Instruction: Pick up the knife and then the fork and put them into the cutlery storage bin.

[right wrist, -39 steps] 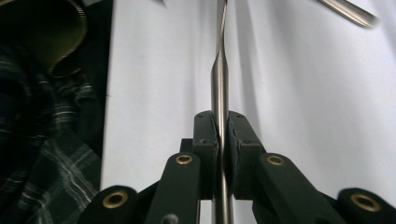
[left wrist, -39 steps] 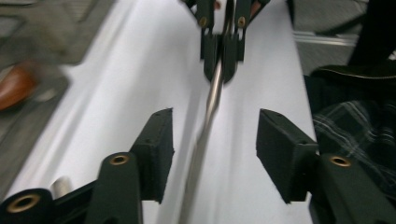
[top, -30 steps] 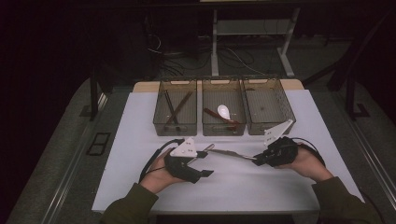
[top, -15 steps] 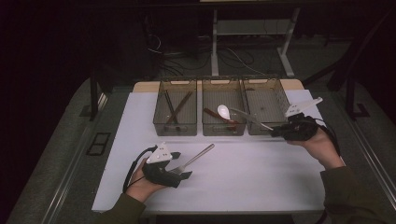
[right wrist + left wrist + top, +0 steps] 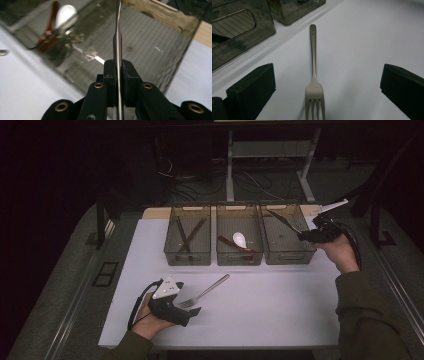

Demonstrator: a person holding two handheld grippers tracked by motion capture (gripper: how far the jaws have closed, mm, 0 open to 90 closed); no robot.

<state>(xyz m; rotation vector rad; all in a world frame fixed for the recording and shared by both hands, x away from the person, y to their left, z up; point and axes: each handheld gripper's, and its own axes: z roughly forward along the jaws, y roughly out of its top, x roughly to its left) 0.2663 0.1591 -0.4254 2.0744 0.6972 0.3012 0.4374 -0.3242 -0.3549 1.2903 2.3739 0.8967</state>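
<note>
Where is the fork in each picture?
High view: the fork lies on the white table, lower middle, tines by the left gripper.
Left gripper view: centre, between the wide-open jaws, handle pointing away.
Right gripper view: not in it.
Shared landmark: the white spoon.

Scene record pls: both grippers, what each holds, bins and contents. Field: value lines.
left gripper: jaws have just been opening, wide apart, nothing gripped
fork: flat on the white table, between the left jaws, untouched
right gripper: shut on a thin metal utensil, over the right bin
utensil type: cannot tell
left bin: dark sticks
middle bin: white spoon, reddish-brown utensil
</note>
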